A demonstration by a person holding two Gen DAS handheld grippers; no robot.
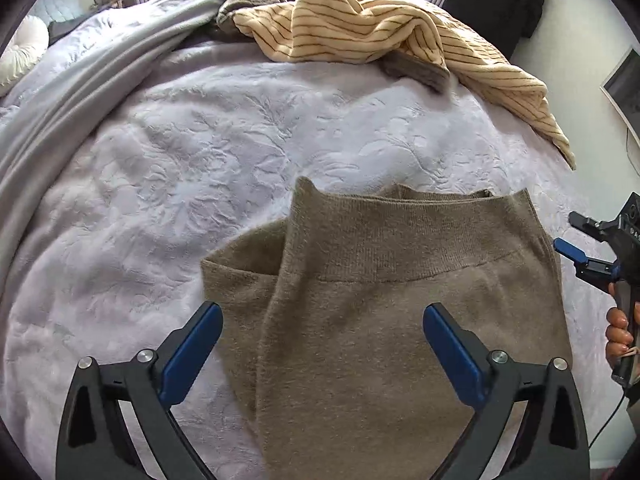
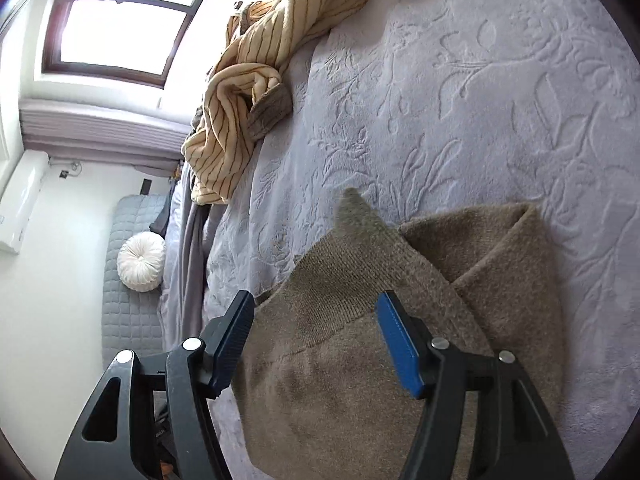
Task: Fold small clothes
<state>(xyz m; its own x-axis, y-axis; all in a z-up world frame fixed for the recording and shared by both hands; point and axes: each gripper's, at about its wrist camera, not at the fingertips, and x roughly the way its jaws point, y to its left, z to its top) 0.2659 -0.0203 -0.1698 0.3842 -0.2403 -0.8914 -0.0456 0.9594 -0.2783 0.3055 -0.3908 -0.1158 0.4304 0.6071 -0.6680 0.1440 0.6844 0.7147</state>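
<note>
Brown knit garment (image 1: 384,304) lies partly folded on the pale embossed bedspread (image 1: 192,152), its ribbed band turned toward the far side of the bed. Left gripper (image 1: 322,344) hovers over it with jaws spread wide, holding nothing — right gripper (image 2: 316,344) likewise stands wide open above the band, gripping nothing. Well apart, at the bed's far edge, a striped cream garment (image 1: 360,28) lies crumpled.

Plenty of bare bedspread (image 1: 168,152) is lying open left of and beyond the brown knit (image 1: 380,300). The striped heap (image 1: 360,28) is blocking the far edge, and a grey blanket (image 1: 80,92) is running along the left side.
</note>
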